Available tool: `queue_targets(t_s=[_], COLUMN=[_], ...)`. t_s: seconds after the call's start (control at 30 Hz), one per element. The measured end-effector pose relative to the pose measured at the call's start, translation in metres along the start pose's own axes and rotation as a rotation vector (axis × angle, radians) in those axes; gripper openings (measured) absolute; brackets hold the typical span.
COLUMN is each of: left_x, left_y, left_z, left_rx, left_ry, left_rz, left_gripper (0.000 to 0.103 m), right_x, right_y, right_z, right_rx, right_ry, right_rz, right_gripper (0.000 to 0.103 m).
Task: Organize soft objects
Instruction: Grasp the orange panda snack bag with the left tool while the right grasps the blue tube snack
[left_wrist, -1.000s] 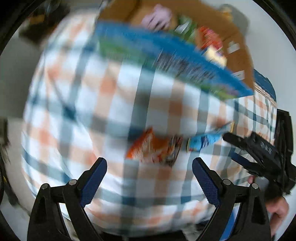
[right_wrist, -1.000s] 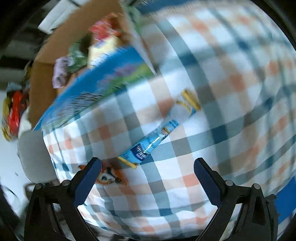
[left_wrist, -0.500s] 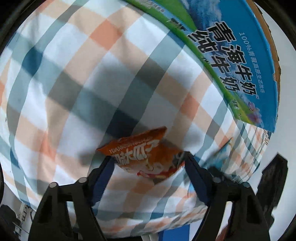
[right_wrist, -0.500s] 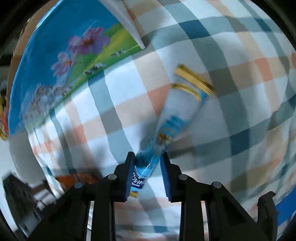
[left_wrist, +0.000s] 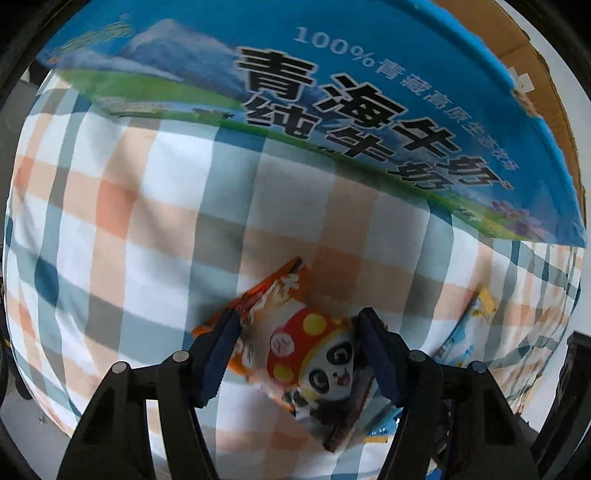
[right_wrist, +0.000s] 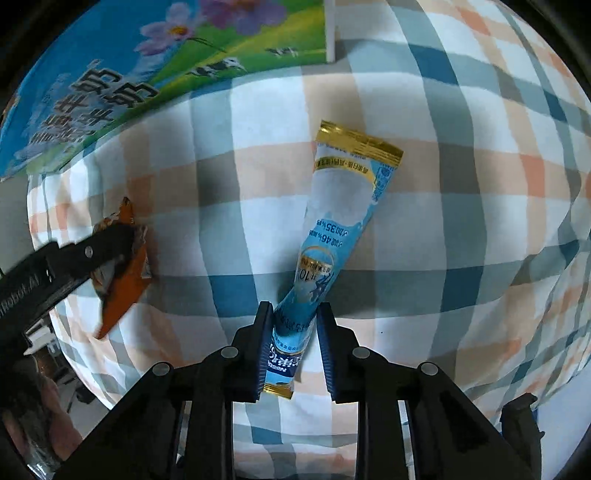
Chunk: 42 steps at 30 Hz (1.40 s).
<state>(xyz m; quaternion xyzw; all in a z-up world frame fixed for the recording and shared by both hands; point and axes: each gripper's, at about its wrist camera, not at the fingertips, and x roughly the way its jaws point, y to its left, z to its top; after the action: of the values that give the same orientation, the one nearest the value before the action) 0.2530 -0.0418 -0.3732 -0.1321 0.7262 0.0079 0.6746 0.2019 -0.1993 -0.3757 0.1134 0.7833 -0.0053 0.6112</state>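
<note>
**A:** Where is your left gripper (left_wrist: 297, 349) right now?

**B:** Your left gripper sits low over the checked cloth (left_wrist: 147, 229), and its two blue-padded fingers (left_wrist: 221, 350) press against either side of the orange snack packet (left_wrist: 295, 350). The packet shows a panda in a red cap with yellow spots. It is pinched between the pads, tilted, with its orange corner pointing up toward the milk carton box (left_wrist: 369, 110).

**A:** And your right one?

**B:** Your right gripper (right_wrist: 293, 343) has closed on the lower end of the blue stick sachet (right_wrist: 332, 240). The left pad touches the sachet's edge; on the right pad I see a thin gap, so the pinch looks narrow but I cannot tell how firm it is. The sachet runs away from you at a slant, its gold-sealed top end lying on the cloth, well clear of the box.

**A:** Do the two views agree?

**B:** Yes. From the right wrist you see the left gripper (right_wrist: 122, 240) at the left edge, its dark finger over the orange packet (right_wrist: 125, 291), with the cloth (right_wrist: 461, 184) under both. From the left wrist, the blue sachet (left_wrist: 465, 328) shows at the right, blurred.

**A:** What lies beyond?

**B:** The blue and green box (right_wrist: 110, 74) with flowers and cows printed on it stands on the far side of the cloth, apart from both items
</note>
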Motion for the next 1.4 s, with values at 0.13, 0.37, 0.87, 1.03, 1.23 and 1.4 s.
queue_targets(t_s=[0.13,0.37,0.87,1.03,1.23,1.4], left_x=[0.005,-0.010,-0.057,-0.029,0.003,0.009], left_y=[-0.015,-0.014,0.028,0.064,0.066,0.057], left_z=[-0.002,-0.014,-0.041,-0.055,-0.055,-0.041], left_rx=[0.079,0.108,0.144,-0.119,-0.255,-0.278], left_ry=[-0.017,-0.026,-0.057,0.067,0.110,0.075], left_rz=[0.040,0.016,-0.039,-0.263,-0.351,-0.320], left_gripper=[0.045,0.030,0.005,0.026,0.043,0.055], right_x=[0.002,-0.006,-0.068,-0.068,-0.037,-0.019], right_y=[-0.003,-0.010,0.017,0.019,0.011,0.006], right_z=[-0.001,-0.011,-0.036,-0.031,-0.028,-0.024], right_rx=[0.028,0.027,-0.058,-0.070,-0.052,-0.039], right_ry=[0.011,0.000,-0.077,-0.092,-0.074,-0.050], right_rz=[0.022,0.042,0.097,0.066,0.046,0.082], right_gripper=[0.029,0.023,0.018,0.018,0.018,0.019])
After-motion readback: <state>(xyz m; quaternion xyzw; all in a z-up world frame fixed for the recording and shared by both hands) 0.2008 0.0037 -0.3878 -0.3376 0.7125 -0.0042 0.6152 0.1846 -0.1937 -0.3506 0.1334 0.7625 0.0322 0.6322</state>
